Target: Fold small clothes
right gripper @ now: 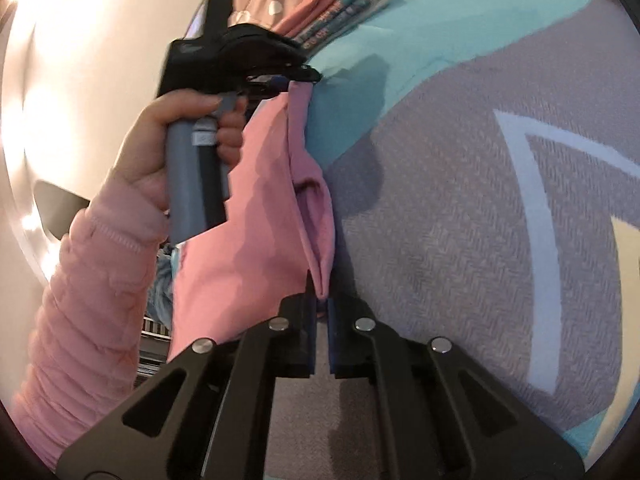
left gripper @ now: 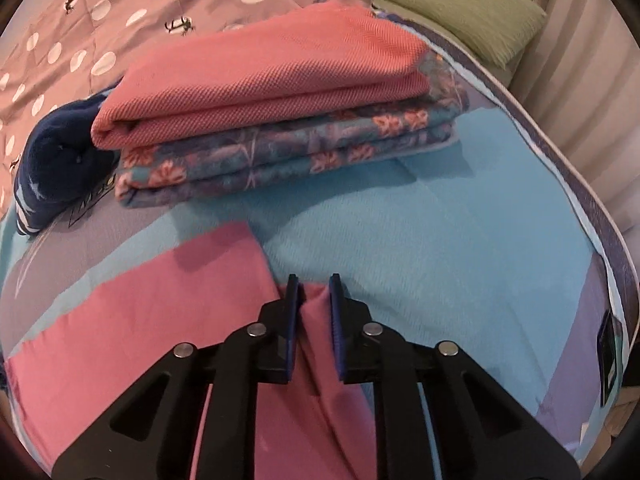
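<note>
A pink cloth lies spread on the bed, with its edge lifted. My left gripper is shut on a bunched fold of that cloth between its blue pads. In the right wrist view the same pink cloth hangs between both tools. My right gripper is shut on its other corner. The left gripper shows there at the far end of the cloth, held by a hand in a pink sleeve.
A stack of folded cloths, coral on top of floral blue, sits on the bed ahead. A dark blue garment lies to its left. A green cushion is at the back right. The bed edge runs along the right.
</note>
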